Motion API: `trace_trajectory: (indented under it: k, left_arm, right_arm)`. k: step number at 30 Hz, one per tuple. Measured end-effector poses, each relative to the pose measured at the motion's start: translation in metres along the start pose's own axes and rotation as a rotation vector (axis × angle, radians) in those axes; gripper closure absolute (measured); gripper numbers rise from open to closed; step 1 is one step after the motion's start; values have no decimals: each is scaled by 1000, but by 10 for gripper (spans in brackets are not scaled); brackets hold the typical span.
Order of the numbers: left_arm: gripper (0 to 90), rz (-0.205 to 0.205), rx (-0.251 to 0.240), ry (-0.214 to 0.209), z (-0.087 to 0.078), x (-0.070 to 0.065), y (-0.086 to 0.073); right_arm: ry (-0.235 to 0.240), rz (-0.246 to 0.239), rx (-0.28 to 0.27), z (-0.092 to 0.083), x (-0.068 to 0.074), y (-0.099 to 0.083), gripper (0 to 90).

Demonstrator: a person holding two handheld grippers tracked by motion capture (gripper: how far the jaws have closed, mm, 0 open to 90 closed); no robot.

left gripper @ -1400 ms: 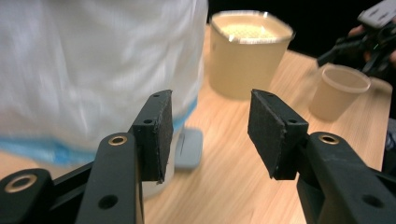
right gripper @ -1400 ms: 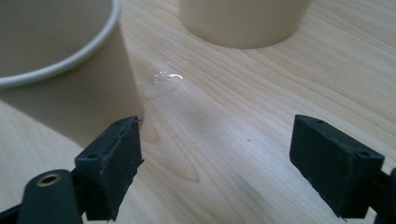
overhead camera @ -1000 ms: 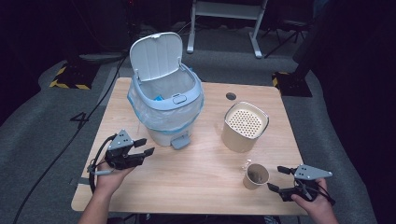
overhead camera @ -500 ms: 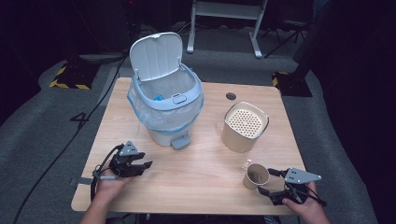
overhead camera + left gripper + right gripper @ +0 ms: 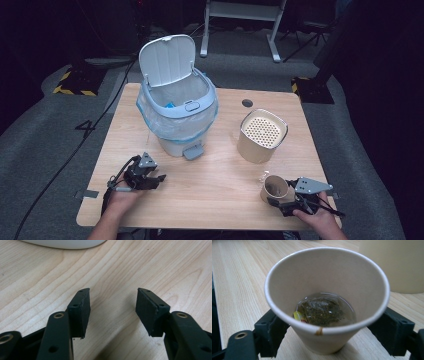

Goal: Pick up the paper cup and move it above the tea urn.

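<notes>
Closing our right gripper (image 5: 278, 201) round the cup (image 5: 325, 302) at the desk's front edge, we must next lift level; left gripper (image 5: 112, 307) gapes empty.

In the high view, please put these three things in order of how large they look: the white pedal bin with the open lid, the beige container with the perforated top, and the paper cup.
1. White pedal bin with the open lid, clearly the largest.
2. Beige container with the perforated top, middle.
3. Paper cup, the smallest, although it stands nearest the camera.
</notes>
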State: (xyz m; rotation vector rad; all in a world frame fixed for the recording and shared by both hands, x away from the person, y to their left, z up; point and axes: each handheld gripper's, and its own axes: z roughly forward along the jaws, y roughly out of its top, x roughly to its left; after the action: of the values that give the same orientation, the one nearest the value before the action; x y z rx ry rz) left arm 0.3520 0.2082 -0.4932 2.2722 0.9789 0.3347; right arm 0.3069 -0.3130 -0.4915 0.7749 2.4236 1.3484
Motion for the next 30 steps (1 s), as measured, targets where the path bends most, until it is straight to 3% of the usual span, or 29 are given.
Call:
trace_trajectory:
  k: [4, 8, 14, 30]
  left_arm:
    - [368, 16, -95, -16, 6, 3, -8]
    - [363, 7, -97, -15, 7, 3, -8]
    - [373, 3, -99, -11, 7, 3, -8]
    - [371, 4, -98, -15, 7, 4, -8]
  right_arm:
    - [3, -4, 0, 4, 0, 0, 211]
    - [24, 6, -11, 6, 0, -2, 288]
    - [33, 6, -17, 5, -1, -2, 308]
    - [-12, -28, -29, -15, -5, 22, 321]
